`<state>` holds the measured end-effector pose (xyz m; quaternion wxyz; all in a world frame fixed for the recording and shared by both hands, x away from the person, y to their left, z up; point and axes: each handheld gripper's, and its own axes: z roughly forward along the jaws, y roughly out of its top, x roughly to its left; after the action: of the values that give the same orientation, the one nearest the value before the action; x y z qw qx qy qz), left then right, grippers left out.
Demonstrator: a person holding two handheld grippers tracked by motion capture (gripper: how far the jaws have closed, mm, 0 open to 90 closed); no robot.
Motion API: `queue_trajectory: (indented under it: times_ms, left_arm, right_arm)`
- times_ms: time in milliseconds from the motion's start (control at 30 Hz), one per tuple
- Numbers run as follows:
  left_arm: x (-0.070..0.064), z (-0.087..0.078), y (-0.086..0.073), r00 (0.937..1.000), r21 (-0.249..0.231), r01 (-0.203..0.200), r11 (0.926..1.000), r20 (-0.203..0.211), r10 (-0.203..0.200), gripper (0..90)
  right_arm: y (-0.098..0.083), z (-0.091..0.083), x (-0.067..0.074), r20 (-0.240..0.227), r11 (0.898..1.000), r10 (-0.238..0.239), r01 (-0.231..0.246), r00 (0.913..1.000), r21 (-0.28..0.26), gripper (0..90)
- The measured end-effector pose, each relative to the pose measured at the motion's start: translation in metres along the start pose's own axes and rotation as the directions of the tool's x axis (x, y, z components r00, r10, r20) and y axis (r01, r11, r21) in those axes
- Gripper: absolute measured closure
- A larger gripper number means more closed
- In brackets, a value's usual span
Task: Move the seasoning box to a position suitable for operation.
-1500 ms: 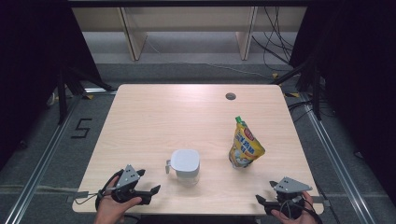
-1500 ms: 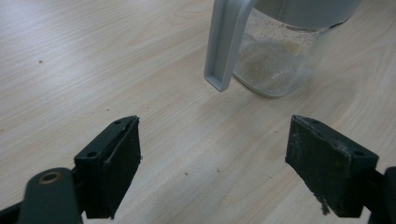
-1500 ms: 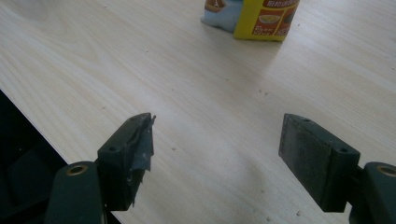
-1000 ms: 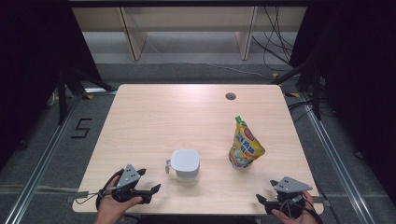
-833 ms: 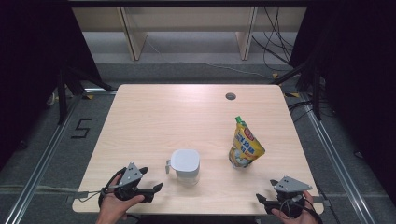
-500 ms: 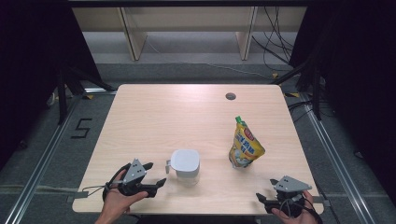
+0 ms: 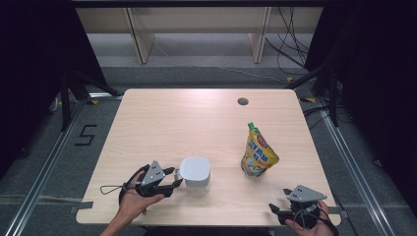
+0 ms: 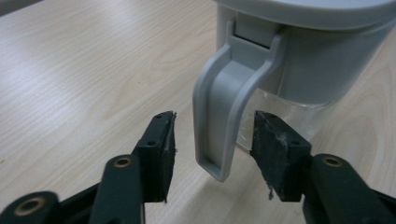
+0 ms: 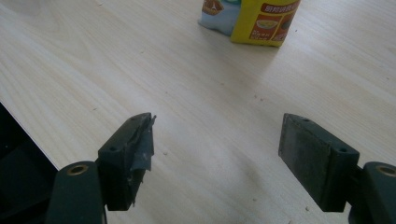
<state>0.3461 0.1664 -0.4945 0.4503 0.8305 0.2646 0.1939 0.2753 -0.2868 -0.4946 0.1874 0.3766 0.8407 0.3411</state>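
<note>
A jug (image 7: pixel 195 173) with a white lid, a clear body and a grey handle (image 8: pixel 224 107) stands near the table's front edge. My left gripper (image 7: pixel 176 177) is at its left side. In the left gripper view the handle hangs between the jaws of my left gripper (image 8: pixel 215 119), which have just been closing, and a gap shows on each side of it. A yellow pouch (image 7: pixel 258 157) with a green cap stands upright to the right of the jug. My right gripper (image 7: pixel 279 202) rests at the front right corner. Its jaws (image 9: pixel 217 126) are open over bare wood, with the pouch (image 9: pixel 254 18) beyond them.
The wooden table (image 7: pixel 172 123) has a round cable hole (image 7: pixel 242 102) at the back right. The table's front edge runs close to both hands. Wooden shelf legs and cables lie on the floor behind the table.
My left gripper has moved right, up to the jug, and its jaws have narrowed around the handle. The right gripper, the jug and the pouch have stayed where they were.
</note>
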Motion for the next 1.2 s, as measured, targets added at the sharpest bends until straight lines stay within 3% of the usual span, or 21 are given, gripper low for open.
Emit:
queue_trajectory:
  times_ms: [33,133,200,400,633,700,933,1067,1133,1200]
  left_arm:
    - [-0.001,0.001,0.000,0.9997,-0.005,0.023,0.9997,0.001,-0.023,52.6]
    - [0.001,0.002,0.000,0.9998,-0.009,-0.013,0.9999,0.012,0.013,57.0]
    - [0.001,0.003,-0.001,0.9998,-0.010,-0.009,0.9999,0.015,0.009,59.5]
    - [-0.001,0.003,-0.001,0.9997,-0.005,-0.020,0.9998,0.017,0.020,68.6]
    - [-0.004,0.002,-0.001,0.9997,-0.016,-0.017,0.9997,0.018,0.018,69.5]
    - [-0.008,0.002,0.000,0.9986,-0.027,-0.003,0.9996,0.052,0.004,69.6]
    - [-0.024,0.004,0.002,0.9960,-0.016,0.011,0.9998,0.089,-0.009,69.3]
    - [-0.029,0.004,0.004,0.9951,-0.016,-0.004,0.9999,0.098,0.006,69.2]
    - [-0.030,0.005,0.004,0.9952,-0.019,-0.006,0.9998,0.098,0.008,69.1]
    - [-0.032,0.005,0.004,0.9948,-0.017,0.009,0.9998,0.102,-0.007,69.1]
  right_arm:
    - [0.000,0.000,0.000,0.000,1.000,0.000,0.000,1.0000,0.001,27.5]
    - [0.000,0.000,0.001,-0.001,1.000,0.003,-0.003,1.0000,0.004,27.5]
    - [0.000,0.001,0.000,0.002,1.000,-0.018,0.018,0.9998,0.000,27.5]
    - [0.001,0.001,0.002,-0.010,1.000,-0.011,0.011,0.9999,0.010,27.5]
    - [0.001,0.001,0.002,-0.005,1.000,-0.012,0.012,0.9999,0.004,27.5]
    - [0.001,0.000,0.001,-0.007,1.000,-0.009,0.009,0.9999,0.010,27.5]
    - [0.000,0.000,0.000,-0.003,1.000,-0.017,0.017,0.9998,0.002,27.5]
    - [0.001,-0.001,0.001,-0.004,1.000,-0.004,0.004,1.0000,0.007,27.5]
    - [0.001,0.000,0.000,0.003,1.000,-0.024,0.024,0.9997,0.002,27.5]
    - [0.001,0.001,0.001,-0.007,1.000,-0.008,0.008,0.9999,0.006,27.5]
